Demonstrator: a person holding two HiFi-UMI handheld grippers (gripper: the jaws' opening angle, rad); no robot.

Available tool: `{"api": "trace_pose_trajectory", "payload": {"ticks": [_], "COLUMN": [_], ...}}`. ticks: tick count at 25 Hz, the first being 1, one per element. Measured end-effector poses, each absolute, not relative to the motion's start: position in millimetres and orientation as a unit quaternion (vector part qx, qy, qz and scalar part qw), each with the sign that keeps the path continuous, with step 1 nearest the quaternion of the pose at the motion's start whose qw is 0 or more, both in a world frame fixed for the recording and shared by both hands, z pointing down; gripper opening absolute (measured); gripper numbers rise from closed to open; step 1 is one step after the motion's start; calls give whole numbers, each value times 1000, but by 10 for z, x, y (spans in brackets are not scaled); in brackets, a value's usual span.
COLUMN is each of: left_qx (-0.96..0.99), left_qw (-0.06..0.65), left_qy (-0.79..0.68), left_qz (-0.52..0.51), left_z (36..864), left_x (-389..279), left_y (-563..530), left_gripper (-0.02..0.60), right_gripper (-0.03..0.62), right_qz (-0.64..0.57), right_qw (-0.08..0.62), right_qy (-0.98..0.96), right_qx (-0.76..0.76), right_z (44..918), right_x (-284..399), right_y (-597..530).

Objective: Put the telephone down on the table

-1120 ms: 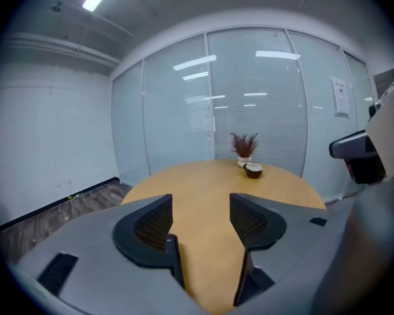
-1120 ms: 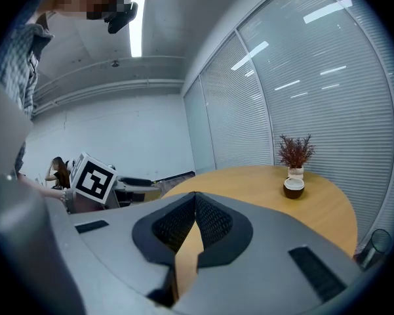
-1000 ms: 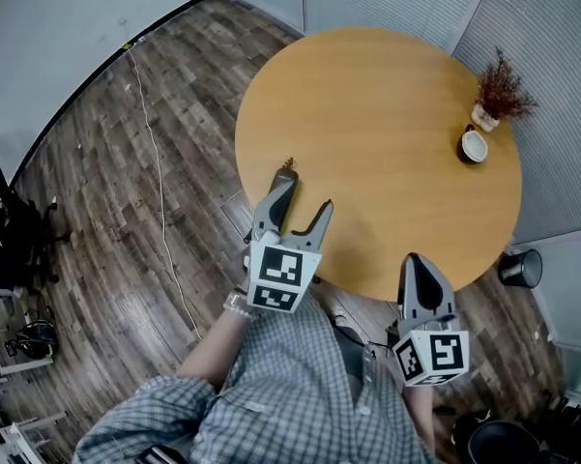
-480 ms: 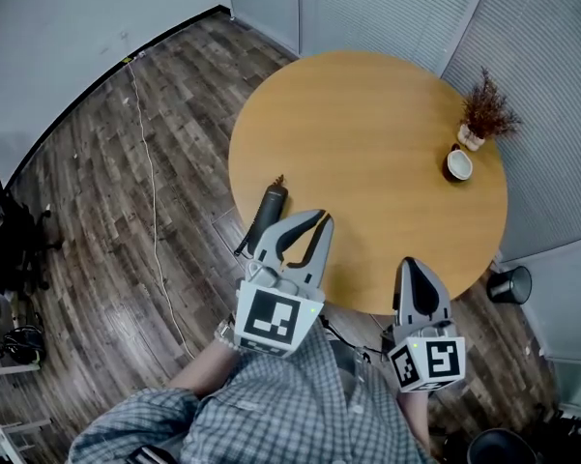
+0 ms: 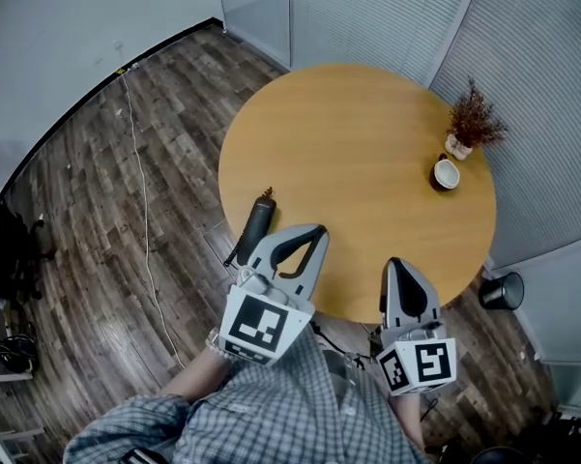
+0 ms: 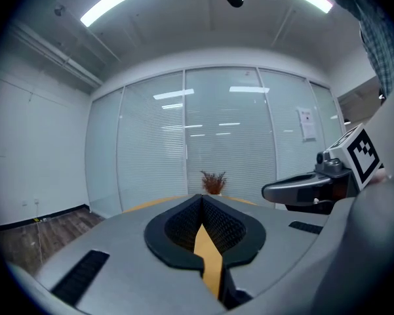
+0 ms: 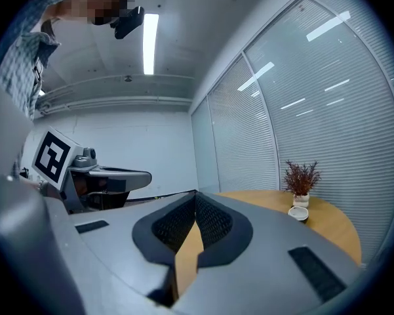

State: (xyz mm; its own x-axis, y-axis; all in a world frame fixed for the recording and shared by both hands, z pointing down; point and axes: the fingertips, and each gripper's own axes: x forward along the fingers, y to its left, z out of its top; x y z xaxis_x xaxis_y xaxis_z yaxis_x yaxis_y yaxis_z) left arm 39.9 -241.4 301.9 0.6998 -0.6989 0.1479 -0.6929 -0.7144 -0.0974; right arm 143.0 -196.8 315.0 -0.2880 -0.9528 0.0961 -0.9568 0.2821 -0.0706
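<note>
noting a slim dark telephone handset with a stubby aerial (image 5: 254,225) lying flat on the round light-wood bench (image 5: 367,143), close to its near-left rim, with the lower end reaching that rim and perhaps poking just past it. reading the task as likely done already, with the handset resting on the wood and nothing gripping it. finding the left tongs (image 5: 312,232) pressed together and empty, and the right tongs (image 5: 394,264) likewise pressed together on nothing. placing the handset just beside the left tongs, on their outer left side and apart from them, with the right tongs well off on the other side, so counting the left hand as the nearer one. tracing the handset's long axis from the near rim toward the bench's middle, aerial end farther away, roughly parallel to the left tongs. judging any further nudge inward as calling for a sideways reach leftward, across that axis. leaving aside the small potted dried plant (image 5: 472,124) and the white cup (image 5: 447,173) near the far right rim.
</note>
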Motion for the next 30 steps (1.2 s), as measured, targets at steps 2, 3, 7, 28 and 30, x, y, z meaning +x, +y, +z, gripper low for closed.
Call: {"api": "trace_pose_trajectory", "payload": {"ticks": [2,3,7,28,30], "left_qx": [-921,-921,-924,-927,-926], "left_qw": [23,26,25,7,6], "left_qy": [378,377,369,363,365], "left_qz": [-92,-95,-95,-94,-94], "left_z": [3039,3051,3068,3142,3152], "left_x": [444,462,502,558,557], "left_y": [-2415,-2410,-2387,-2367,-2370], "left_gripper": [8,8,8,8,8], "right_gripper": [8,8,8,8,8], "right_qz": [56,53,39,38,38], "right_qw": [16,17,25,20,21], "right_qy": [-802,-804,-811,-815,-816], "right_qx": [595,593,583,578,577], "right_z": [3142,3137,3116,3135,3146], "right_x": [1433,1427,1397,1407,1411], "right_y": [-1969,-1962,-1923,-1888,-1885]}}
